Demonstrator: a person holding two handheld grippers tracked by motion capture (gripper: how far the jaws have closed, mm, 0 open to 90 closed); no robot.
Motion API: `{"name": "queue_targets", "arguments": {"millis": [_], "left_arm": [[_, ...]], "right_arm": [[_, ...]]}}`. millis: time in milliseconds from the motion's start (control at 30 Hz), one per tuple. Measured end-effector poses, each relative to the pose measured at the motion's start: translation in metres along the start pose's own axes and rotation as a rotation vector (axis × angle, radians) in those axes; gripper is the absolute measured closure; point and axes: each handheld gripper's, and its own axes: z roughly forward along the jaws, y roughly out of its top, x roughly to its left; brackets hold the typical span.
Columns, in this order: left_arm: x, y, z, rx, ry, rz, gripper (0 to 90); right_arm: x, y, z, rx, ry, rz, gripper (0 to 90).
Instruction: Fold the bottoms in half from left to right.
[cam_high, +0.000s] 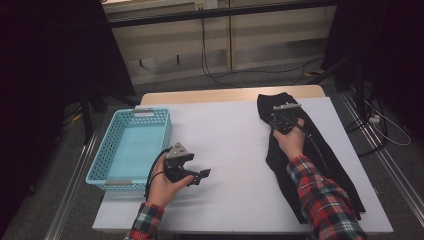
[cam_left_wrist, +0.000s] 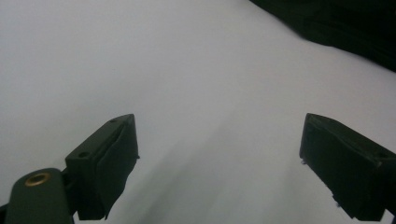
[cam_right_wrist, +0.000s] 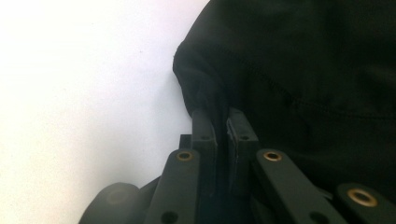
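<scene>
Your right tool (cam_right_wrist: 223, 122) is pinching the left edge of the long black fabric garment (cam_high: 320, 160), whose length trails back toward you along your forearm, while your left tool (cam_left_wrist: 219, 158), spread and empty, sits well off across the white worktop (cam_high: 225, 135).

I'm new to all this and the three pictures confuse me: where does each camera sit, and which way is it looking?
High view: fixed above the person's side, looking forward and down on the white table, blue basket and black garment; both plaid sleeves, hands and grippers show.
Left gripper view: rides the left gripper, looking along its open jaws over bare tabletop, with the garment's edge at top right.
Right gripper view: rides the right gripper, its jaws pinching a fold of the garment.
Shared: all three show the garment and white tabletop.
</scene>
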Motion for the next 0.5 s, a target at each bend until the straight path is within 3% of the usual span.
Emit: {"name": "queue_targets", "arguments": {"millis": [200,500], "left_arm": [[0.0,0.0,0.001,0.004,0.004,0.002,11.7],[-0.001,0.0,0.002,0.006,-0.003,-0.002,11.4]], "right_arm": [[-0.002,0.001,0.0,-0.005,0.018,0.029,85.4],[0.012,0.003,-0.004,-0.016,0.049,-0.032,85.7]]}}
